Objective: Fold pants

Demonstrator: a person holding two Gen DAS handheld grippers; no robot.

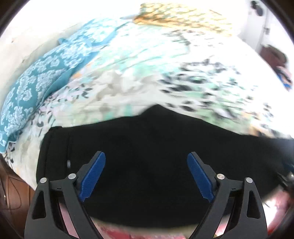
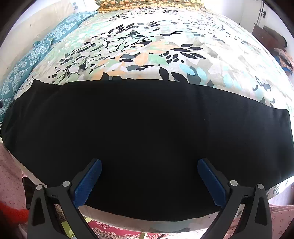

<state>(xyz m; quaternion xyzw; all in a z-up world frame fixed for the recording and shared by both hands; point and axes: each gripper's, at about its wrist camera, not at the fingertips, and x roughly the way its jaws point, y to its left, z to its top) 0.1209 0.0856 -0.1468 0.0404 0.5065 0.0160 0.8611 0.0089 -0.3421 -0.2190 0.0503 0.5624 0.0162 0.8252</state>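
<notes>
Black pants [image 2: 143,132] lie flat as a long band across the near edge of the bed, running left to right. In the left wrist view the same pants [image 1: 147,147] fill the lower half, with one end of the band at the left. My left gripper [image 1: 146,156] hovers over the cloth, its blue pads spread wide with nothing between them. My right gripper [image 2: 149,162] also stands open above the pants, pointing steeply down, its pads clear of the fabric.
The bed carries a floral bedsheet [image 2: 147,51] in green, orange and black. Teal patterned pillows [image 1: 33,86] lie along the left side, a yellow patterned pillow [image 2: 150,4] at the far end. A red rug [image 2: 117,229] shows below the bed edge. Dark furniture [image 2: 270,38] stands at the right.
</notes>
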